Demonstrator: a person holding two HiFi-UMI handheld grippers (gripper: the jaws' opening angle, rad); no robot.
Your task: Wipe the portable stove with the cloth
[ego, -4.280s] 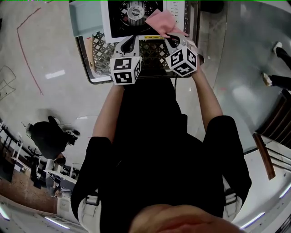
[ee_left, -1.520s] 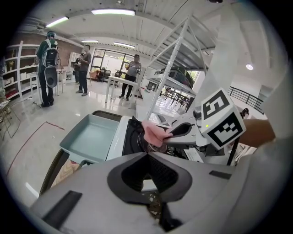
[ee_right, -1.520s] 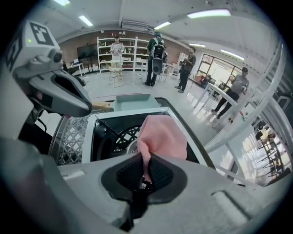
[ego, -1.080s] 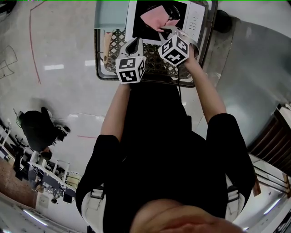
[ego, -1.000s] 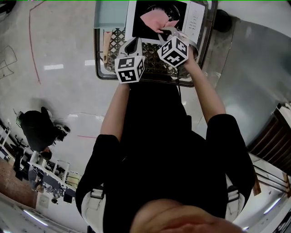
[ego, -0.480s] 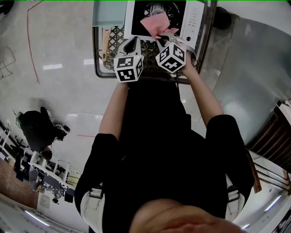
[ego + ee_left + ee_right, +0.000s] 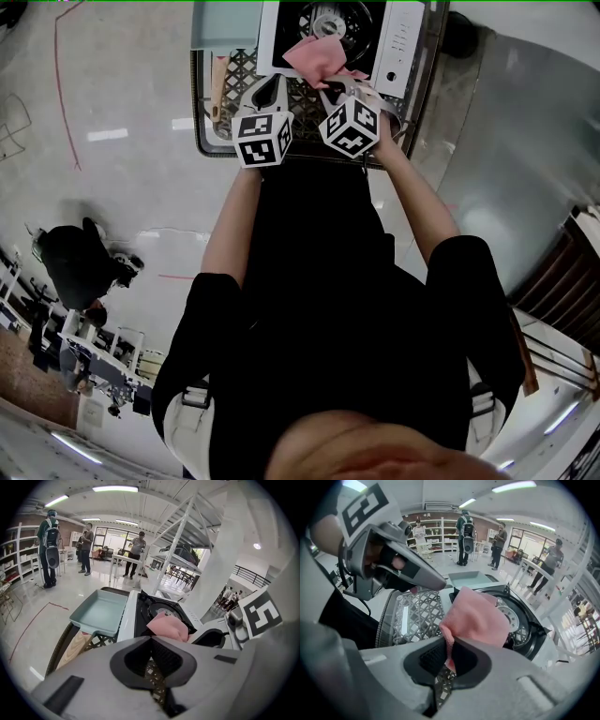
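right gripper (image 7: 449,644) fingers clamped on cloth (image 7: 477,617) fanning forward over portable stove (image 7: 524,629), left gripper (image 7: 151,641) fingers together

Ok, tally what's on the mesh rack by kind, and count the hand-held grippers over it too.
Stove: 1
Cloth: 1
Pan: 1
Hand-held gripper: 2 (left hand-held gripper, right hand-held gripper)
Total: 5
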